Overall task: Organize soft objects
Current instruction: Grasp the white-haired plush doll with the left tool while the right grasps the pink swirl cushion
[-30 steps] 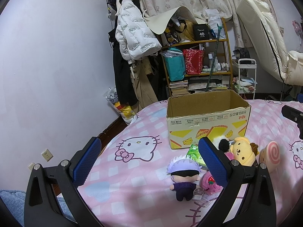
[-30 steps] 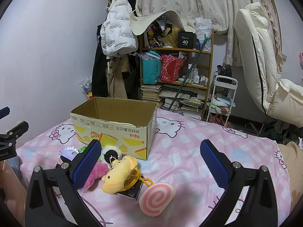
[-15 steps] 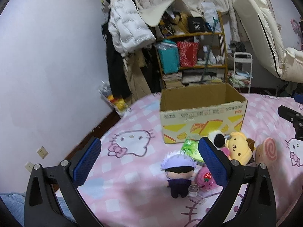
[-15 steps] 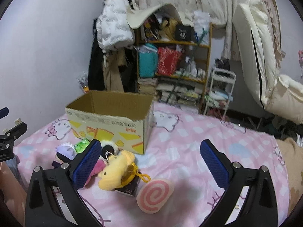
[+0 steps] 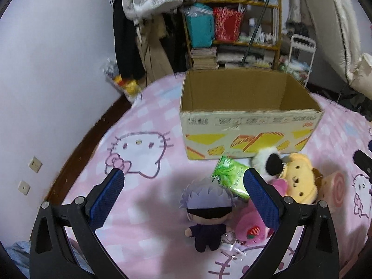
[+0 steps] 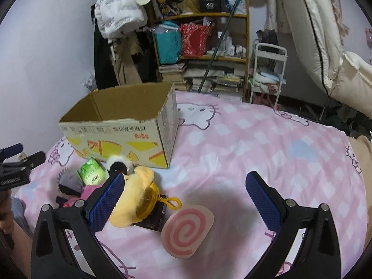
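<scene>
Soft toys beside an empty cardboard box (image 5: 248,137) on a pink bed (image 6: 255,139).
Both grippers' jaws released; cluttered shelf (image 6: 209,53) behind.

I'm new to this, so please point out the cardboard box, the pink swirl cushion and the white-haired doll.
cardboard box (image 5: 246,137), left wrist view, printed front wall.
pink swirl cushion (image 6: 186,230), right wrist view, spiral centre.
white-haired doll (image 5: 208,201), left wrist view, hair.

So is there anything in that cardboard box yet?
It looks empty so far. The box stands open-topped with only bare inner walls visible, though its floor is hidden. The toys, like the yellow plush, lie outside on the bed.
</scene>
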`<control>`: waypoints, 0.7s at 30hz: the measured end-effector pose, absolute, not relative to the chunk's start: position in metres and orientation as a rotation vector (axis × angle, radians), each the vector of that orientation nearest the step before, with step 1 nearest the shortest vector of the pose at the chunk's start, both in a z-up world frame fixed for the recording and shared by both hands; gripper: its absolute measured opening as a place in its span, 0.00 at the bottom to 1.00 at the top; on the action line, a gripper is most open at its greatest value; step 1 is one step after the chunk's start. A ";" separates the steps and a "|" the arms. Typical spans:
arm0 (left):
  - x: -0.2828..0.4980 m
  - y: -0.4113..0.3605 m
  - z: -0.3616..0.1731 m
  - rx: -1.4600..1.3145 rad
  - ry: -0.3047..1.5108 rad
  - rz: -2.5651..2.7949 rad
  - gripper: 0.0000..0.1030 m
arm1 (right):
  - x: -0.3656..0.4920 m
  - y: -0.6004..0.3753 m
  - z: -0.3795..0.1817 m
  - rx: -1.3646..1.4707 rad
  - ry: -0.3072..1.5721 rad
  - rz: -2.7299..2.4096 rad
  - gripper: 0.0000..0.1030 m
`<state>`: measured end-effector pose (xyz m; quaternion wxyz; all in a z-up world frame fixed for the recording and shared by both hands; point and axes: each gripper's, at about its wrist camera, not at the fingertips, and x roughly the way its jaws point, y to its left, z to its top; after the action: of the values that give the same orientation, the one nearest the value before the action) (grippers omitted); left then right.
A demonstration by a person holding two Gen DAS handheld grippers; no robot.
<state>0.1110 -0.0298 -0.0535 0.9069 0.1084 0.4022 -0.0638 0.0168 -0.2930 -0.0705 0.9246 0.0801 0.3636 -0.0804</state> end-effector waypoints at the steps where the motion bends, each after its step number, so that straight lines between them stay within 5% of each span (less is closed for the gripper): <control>1: 0.117 -0.031 -0.060 0.224 0.863 -0.129 0.98 | 0.019 -0.292 -0.073 0.160 0.761 -0.169 1.00; 11: 0.137 -0.034 -0.098 0.232 1.032 -0.153 0.98 | 0.041 -0.305 -0.109 0.234 0.939 -0.178 0.99; 21: 0.144 -0.030 -0.128 0.250 1.143 -0.135 0.98 | 0.046 -0.319 -0.142 0.355 1.081 -0.147 0.76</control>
<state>0.1442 -0.0300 -0.1283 0.8316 0.1180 0.5389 -0.0638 0.0462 -0.3193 -0.1417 0.8399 0.1677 0.5114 -0.0697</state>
